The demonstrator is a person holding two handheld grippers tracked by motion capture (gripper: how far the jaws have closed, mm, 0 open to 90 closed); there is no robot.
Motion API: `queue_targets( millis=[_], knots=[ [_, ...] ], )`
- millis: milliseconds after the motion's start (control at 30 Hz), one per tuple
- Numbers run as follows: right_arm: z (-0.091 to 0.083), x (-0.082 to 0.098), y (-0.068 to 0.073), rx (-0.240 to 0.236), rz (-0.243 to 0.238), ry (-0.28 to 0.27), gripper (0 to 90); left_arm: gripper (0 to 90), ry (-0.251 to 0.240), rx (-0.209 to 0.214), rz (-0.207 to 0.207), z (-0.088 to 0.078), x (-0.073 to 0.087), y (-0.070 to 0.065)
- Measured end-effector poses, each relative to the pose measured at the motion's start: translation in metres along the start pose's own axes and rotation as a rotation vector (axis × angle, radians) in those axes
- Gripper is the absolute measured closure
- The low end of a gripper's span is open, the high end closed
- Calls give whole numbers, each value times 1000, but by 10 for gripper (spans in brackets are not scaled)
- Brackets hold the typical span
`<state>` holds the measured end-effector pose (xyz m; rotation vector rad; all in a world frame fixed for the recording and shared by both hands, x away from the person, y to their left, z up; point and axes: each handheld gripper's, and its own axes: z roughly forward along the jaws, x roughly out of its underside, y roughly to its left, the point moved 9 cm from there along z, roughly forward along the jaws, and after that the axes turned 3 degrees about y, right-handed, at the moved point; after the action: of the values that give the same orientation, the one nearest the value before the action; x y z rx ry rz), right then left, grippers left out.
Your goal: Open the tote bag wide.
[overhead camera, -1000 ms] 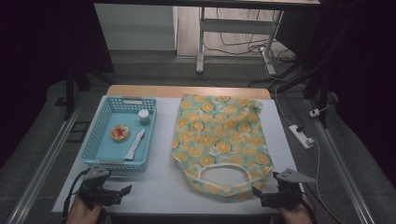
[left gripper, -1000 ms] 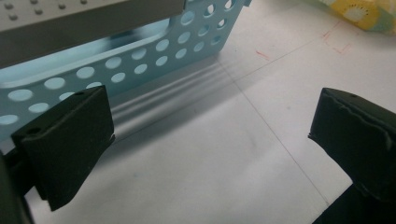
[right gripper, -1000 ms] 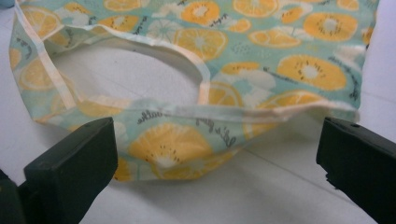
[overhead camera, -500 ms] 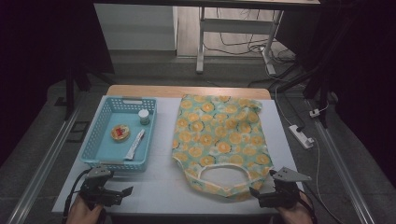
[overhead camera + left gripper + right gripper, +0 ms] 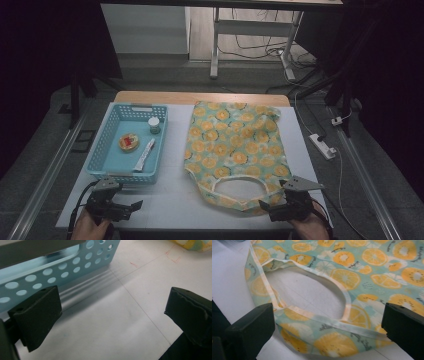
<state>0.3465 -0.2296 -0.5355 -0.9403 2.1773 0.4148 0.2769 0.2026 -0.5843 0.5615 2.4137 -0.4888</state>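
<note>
A light green cloth bag (image 5: 235, 147) printed with orange slices lies flat on the white table (image 5: 165, 200), its looped handle (image 5: 312, 315) toward the near edge. My right gripper (image 5: 267, 207) sits at the bag's near right corner, open, jaws either side of the handle strap in the right gripper view. My left gripper (image 5: 132, 206) rests open on the bare table at the near left, just in front of the blue basket (image 5: 62, 275), nothing between its fingers.
The blue perforated basket (image 5: 102, 160) at the left holds a small white jar (image 5: 154, 125), a round red and yellow item (image 5: 129, 142) and a white tube (image 5: 144, 154). A power strip (image 5: 322, 145) lies off the table's right side. Red marks (image 5: 172, 256) are drawn on the table.
Both grippers shifted slightly; the right one edged left toward the bag's handle. The bag and basket have not moved.
</note>
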Motion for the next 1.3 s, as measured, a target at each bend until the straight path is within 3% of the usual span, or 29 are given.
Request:
queue_targets(
  millis=[567,800,1067,1200,1300],
  knots=[
    [27,-11,34,-111,-52,71,0,3,-11,6,-5,-1,0,0],
    [43,-14,58,-147,-117,110,0,3,-15,6,4,-2,0,-1],
    [58,-10,74,-173,-148,142,0,3,-13,2,4,-1,0,-1],
    [65,-6,77,-163,-176,168,2,3,-10,2,6,-1,0,-1],
    [68,-4,78,-172,-193,177,52,4,-11,3,9,-1,0,-1]
  ],
)
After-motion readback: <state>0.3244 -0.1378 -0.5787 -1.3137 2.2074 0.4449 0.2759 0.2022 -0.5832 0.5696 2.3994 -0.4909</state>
